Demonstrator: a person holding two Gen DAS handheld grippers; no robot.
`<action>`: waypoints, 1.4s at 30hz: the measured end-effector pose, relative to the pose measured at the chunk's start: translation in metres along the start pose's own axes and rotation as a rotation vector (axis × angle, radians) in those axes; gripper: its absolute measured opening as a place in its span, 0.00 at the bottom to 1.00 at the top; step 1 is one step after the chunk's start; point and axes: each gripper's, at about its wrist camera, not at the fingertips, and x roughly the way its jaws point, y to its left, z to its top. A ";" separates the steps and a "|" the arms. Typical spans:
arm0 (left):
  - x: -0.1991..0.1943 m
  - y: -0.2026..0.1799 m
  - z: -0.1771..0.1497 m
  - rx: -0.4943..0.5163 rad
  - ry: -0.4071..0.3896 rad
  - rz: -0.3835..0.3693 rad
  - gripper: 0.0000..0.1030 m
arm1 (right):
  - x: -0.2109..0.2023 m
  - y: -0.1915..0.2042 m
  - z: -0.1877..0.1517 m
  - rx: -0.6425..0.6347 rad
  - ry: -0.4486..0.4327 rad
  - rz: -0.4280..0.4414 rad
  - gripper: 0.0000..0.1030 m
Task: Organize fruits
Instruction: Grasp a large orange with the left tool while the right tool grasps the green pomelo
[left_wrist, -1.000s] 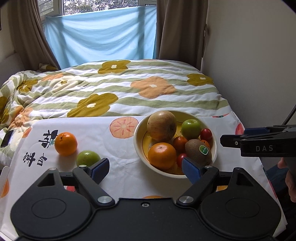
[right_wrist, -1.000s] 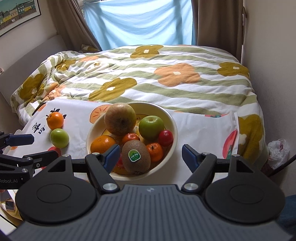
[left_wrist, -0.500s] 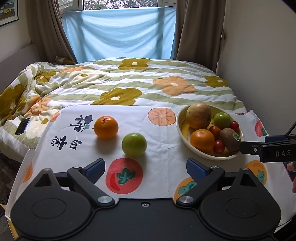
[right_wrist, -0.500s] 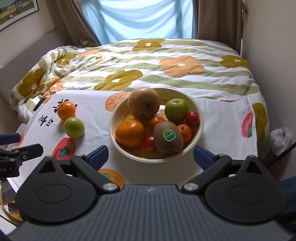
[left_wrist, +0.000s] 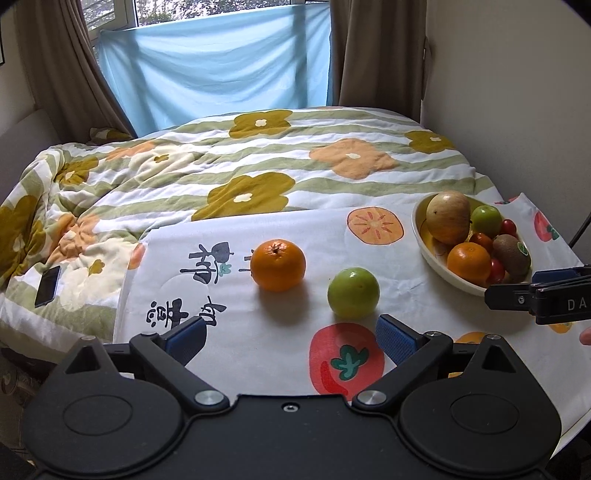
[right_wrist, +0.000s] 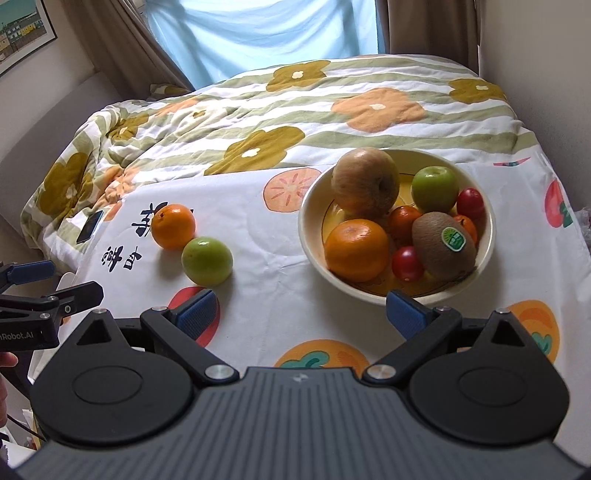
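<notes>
- My left gripper (left_wrist: 290, 338) has just been spreading its fingers; they stand released with only printed cloth between the blue ribbed pads.
- My right gripper (right_wrist: 301, 312) has likewise just been widening and is released, gripping nothing; its right pad overlaps the near rim of the bowl (right_wrist: 308, 236) in my view.
- In each view the other gripper juts in from the side, cut off by the frame, with a bit of a person's hand beside it.
- The bench cloth (left_wrist: 258, 332) is white and faintly creased, printed with tomatoes, persimmons and dark characters.
- Loose on it, left of the bowl: a smooth green apple (left_wrist: 352, 292), and just beyond it to the left a dimpled orange (left_wrist: 277, 264). From the right they look near touching; from the left, apart.
- The cream bowl holds a second orange (right_wrist: 356, 249), a fuzzy kiwi (right_wrist: 443, 245) with a green sticker, small red tomatoes, another green apple (right_wrist: 435, 188) and a big russet fruit (right_wrist: 365, 182) I cannot identify. Lower pieces are half hidden.
- Farther off, a rumpled flowered quilt (left_wrist: 258, 170) covers the bed, a dark phone (left_wrist: 47, 281) lying at its left edge.
- Farthest, a blue sheet (left_wrist: 221, 62) hangs between brown curtains.
</notes>
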 end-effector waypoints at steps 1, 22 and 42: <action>0.003 0.005 0.001 0.019 -0.001 -0.008 0.97 | 0.003 0.004 -0.001 0.011 0.000 -0.002 1.00; 0.106 0.043 0.022 0.313 0.011 -0.170 0.96 | 0.073 0.056 -0.003 0.165 0.042 -0.027 1.00; 0.157 0.038 0.033 0.313 0.081 -0.252 0.65 | 0.102 0.068 0.000 0.204 0.091 0.012 0.92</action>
